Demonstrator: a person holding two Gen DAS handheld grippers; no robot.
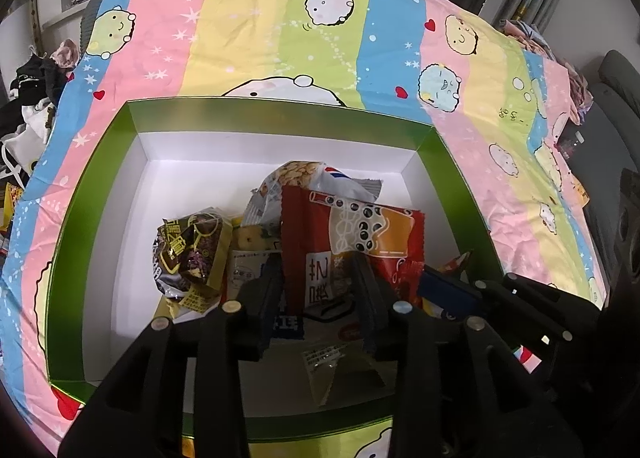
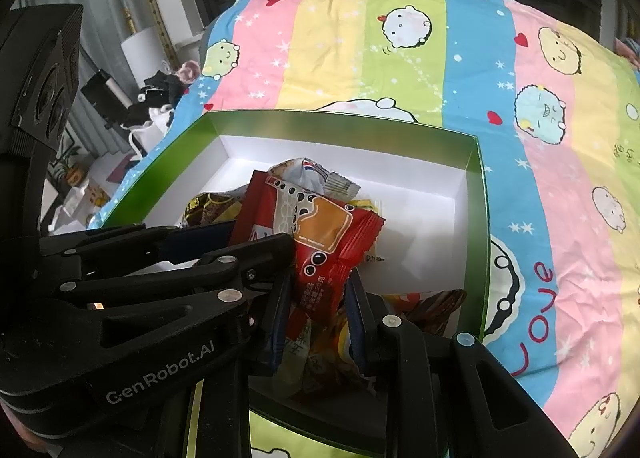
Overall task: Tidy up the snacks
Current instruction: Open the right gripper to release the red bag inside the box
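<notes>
Green-rimmed box (image 1: 92, 193) on striped cartoon bedsheet (image 1: 248, 29), snacks piled inside. Red snack packet (image 1: 352, 234) stands between left gripper (image 1: 318, 278) fingers, pinched at its lower part, over the pile. Right gripper (image 2: 320, 294) also closed on same red packet's bottom edge. Brown-yellow packet (image 1: 188, 254) just left.

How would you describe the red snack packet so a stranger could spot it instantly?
Find the green box with white insides on the striped cartoon bedsheet. The red packet stands tallest in its snack pile. Only it shows a bubble tea cup with black pearls.
</notes>
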